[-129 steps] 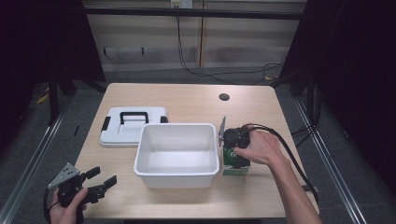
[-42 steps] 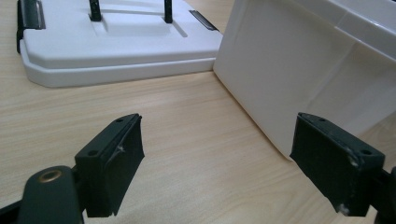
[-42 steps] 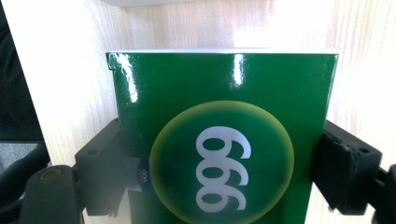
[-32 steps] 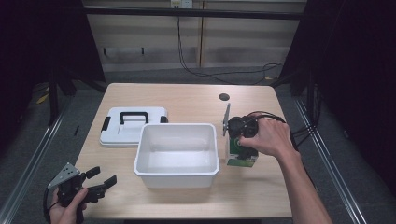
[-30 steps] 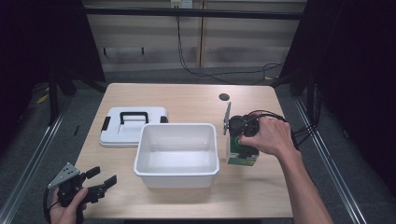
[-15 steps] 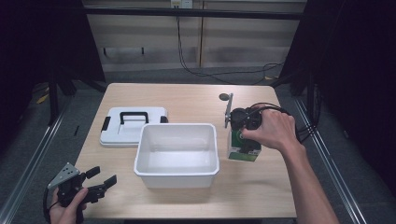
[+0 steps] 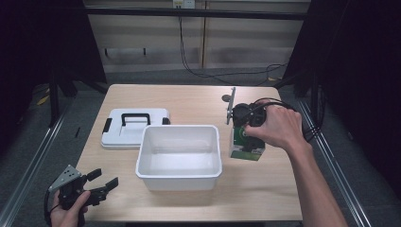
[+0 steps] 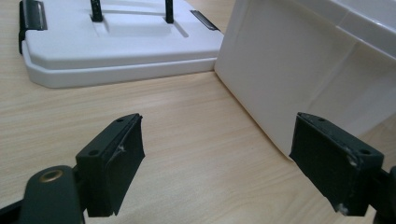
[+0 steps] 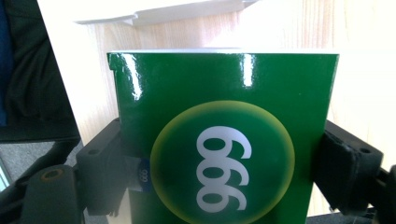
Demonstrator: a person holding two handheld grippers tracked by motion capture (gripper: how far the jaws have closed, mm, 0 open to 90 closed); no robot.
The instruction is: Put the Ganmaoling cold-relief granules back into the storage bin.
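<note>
Down at the near left corner of the tabletop (image 7: 265, 203) the left gripper (image 7: 105, 186) is idling, jaws spread wide on nothing. Beyond it the white bin (image 7: 179, 176) is sitting mid-table. The right gripper (image 7: 246, 137) is pinching the green box (image 7: 246, 147) by its two sides — it's standing just beside the bin's right wall. Good form here looks like a firm squeeze and a lift clear of the rim before crossing. Farther back, the white lid (image 7: 135, 130) is lying flat.

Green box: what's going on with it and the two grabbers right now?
Right gripper shut on green box, beside white bin. Left gripper open, idle near bin. Lid off; bin mouth open.
</note>
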